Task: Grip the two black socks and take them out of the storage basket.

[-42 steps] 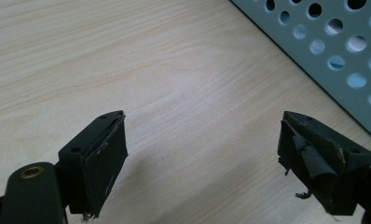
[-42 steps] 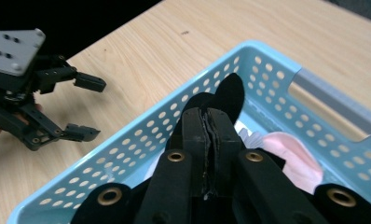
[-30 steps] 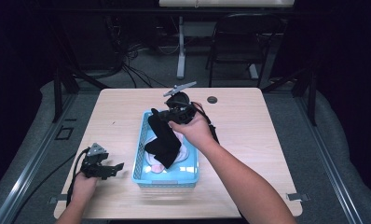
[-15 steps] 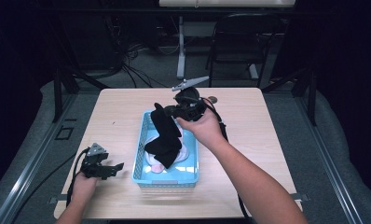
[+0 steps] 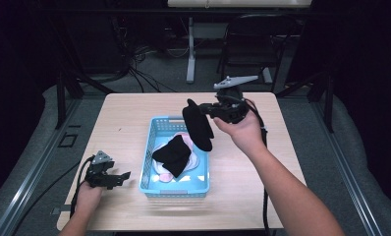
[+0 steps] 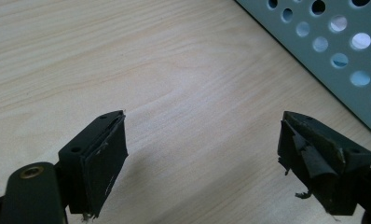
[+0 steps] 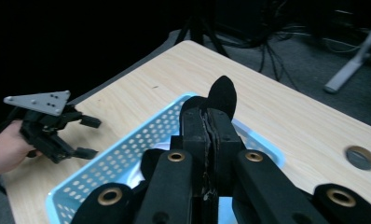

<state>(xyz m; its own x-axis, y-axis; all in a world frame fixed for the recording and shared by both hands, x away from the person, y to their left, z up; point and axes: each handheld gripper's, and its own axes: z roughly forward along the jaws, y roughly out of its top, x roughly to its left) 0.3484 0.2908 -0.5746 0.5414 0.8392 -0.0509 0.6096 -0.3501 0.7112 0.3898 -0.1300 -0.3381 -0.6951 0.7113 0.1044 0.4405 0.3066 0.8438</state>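
Note:
My right gripper (image 5: 196,109) hangs above the far right corner of the blue basket (image 5: 148,147), shut on a black sock (image 5: 199,129) that dangles from its jaws clear of the basket. In the right gripper view the jaws (image 7: 206,122) meet on the sock (image 7: 222,94), whose tip sticks up past them. Another black sock (image 5: 173,155) lies in the basket on pale pink and white cloth (image 5: 160,171). My left gripper (image 5: 119,178) rests on the table left of the basket, open, with bare wood between its jaws (image 6: 202,154).
The basket's perforated wall (image 6: 342,51) stands just right of the left gripper. A small dark round disc (image 7: 359,157) lies on the table at the far right. A chair (image 5: 252,44) and cables stand beyond the table's far edge.
My right gripper has risen and moved right, lifting one black sock out of the basket. The other black sock stayed in the basket. The left gripper has not moved.

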